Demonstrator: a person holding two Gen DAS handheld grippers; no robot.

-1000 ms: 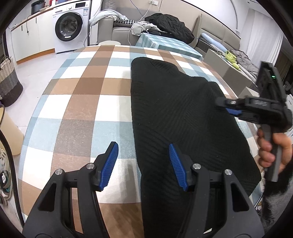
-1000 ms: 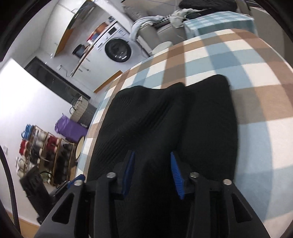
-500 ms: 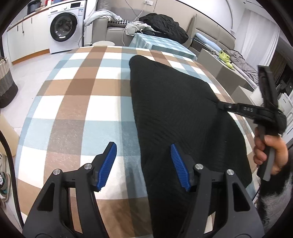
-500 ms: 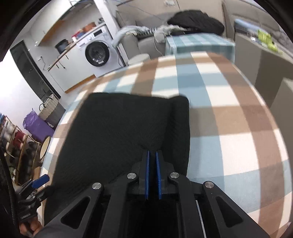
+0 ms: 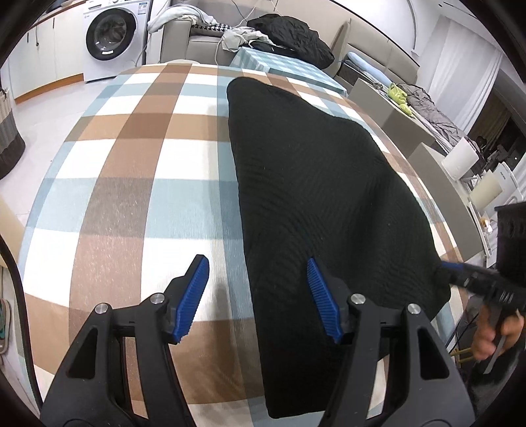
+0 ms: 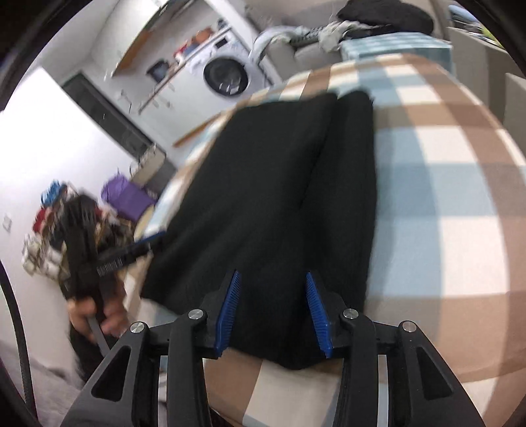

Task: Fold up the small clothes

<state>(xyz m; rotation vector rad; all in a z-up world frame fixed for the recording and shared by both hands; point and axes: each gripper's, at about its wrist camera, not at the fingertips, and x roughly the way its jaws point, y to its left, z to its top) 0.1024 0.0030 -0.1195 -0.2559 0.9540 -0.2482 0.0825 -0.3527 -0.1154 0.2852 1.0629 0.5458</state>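
A black ribbed knit garment [image 5: 315, 197] lies flat along the checked tablecloth [image 5: 131, 184]; it also shows in the right wrist view [image 6: 279, 203], with a lengthwise fold line. My left gripper [image 5: 258, 299] is open and empty, straddling the garment's left near edge just above the cloth. My right gripper [image 6: 271, 312] is open and empty over the garment's near end. The right gripper shows in the left wrist view [image 5: 473, 279] at the garment's right corner. The left gripper shows blurred in the right wrist view [image 6: 131, 253].
The table drops off at its near and right edges. Beyond it stand a washing machine [image 5: 111, 36], a sofa with piled clothes [image 5: 286, 29], and grey boxes [image 5: 394, 108] on the right. A shoe rack and purple bag [image 6: 128, 197] are on the floor.
My right gripper was shut on the garment half a second ago and has opened and pulled back to the garment's near end. The left gripper has stayed open and shifted slightly.
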